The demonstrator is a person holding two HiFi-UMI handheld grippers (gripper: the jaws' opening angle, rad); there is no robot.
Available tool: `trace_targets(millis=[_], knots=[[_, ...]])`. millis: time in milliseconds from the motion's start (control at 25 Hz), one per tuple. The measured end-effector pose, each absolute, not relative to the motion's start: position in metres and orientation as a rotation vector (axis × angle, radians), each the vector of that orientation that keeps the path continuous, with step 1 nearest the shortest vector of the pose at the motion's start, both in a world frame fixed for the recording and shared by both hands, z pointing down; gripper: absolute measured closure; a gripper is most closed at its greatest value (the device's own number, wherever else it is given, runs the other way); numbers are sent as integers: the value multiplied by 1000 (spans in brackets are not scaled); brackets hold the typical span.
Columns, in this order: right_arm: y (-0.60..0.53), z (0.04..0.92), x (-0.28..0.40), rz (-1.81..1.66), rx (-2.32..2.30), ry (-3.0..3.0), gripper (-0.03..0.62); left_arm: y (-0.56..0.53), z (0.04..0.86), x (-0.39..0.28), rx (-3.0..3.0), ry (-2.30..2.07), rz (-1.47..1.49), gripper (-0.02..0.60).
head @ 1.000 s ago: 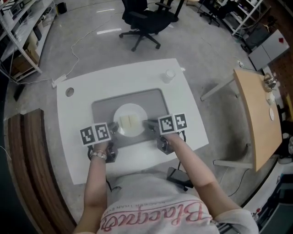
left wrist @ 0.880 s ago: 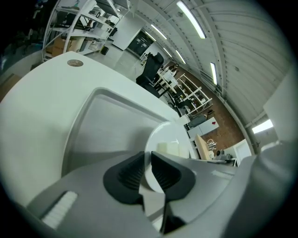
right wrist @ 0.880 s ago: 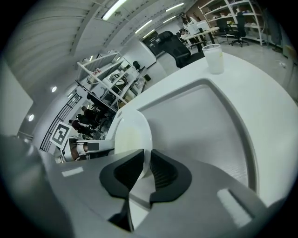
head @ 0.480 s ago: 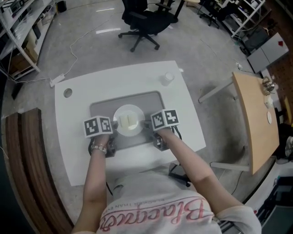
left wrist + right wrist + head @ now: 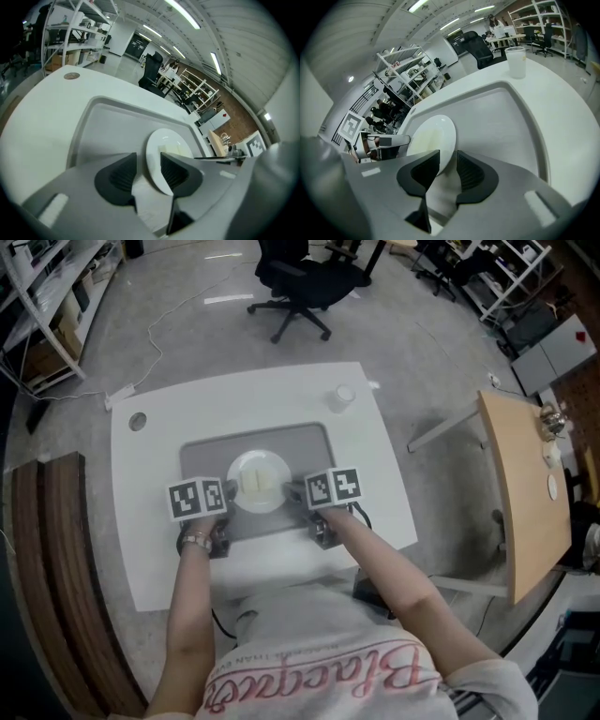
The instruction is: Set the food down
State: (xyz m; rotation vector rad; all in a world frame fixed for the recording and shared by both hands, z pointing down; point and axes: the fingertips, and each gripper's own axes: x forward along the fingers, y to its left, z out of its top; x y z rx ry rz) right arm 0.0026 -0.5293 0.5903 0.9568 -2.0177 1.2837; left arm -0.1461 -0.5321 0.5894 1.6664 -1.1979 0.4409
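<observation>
We note both forearms reaching in from 6 o'clock in the head view, each gripper pitched downward toward the table (image 5: 159, 549). The left gripper (image 5: 228, 491) stands at the 9 o'clock side of the plate (image 5: 258, 465). The right gripper (image 5: 292, 491) stands at its 3 o'clock side.

In the left gripper view, the left gripper (image 5: 143, 173) has its jaws spread; they have just been opening. The rim of the plate (image 5: 152, 164) lies between them, with a clear gap to the pad at the view's 9 o'clock side, so nothing is clamped.

In the right gripper view, the right gripper (image 5: 446, 171) has also just been opening. Its jaws stand apart around the plate (image 5: 447, 129) rim, with bare tray showing beside the pad at the view's 3 o'clock side.

The plate rests flat on the grey tray (image 5: 202, 460), near its middle. The food (image 5: 257, 483), pale slabs lying side by side, sits on the plate's centre (image 5: 177, 150) (image 5: 424, 139).

A cup (image 5: 344, 397) stands on the table beyond the tray's 1 o'clock corner, well apart from both grippers (image 5: 516, 61).
</observation>
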Motion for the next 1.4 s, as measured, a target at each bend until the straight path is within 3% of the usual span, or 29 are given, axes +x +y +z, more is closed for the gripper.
trace_targets(millis=[240,320,480,840,1400], knots=[[-537,562,19,1237,959,-2108,490,-523,566,-170,1654,-1316,344,425],[-535,539,20,1216,939,-2188,506,-517,550,-173,1663,-1346,294,451],[-518,475,15,1155,890,-2412,534,-501,509,-175,1712,-1420,235,576],[-471,373,7,936,724,-2717,563,-482,409,-144,1957,-1474,126,580],[-453,344,-7,663,730,-2785,592,-457,364,-119,2086,-1457,-23,581]])
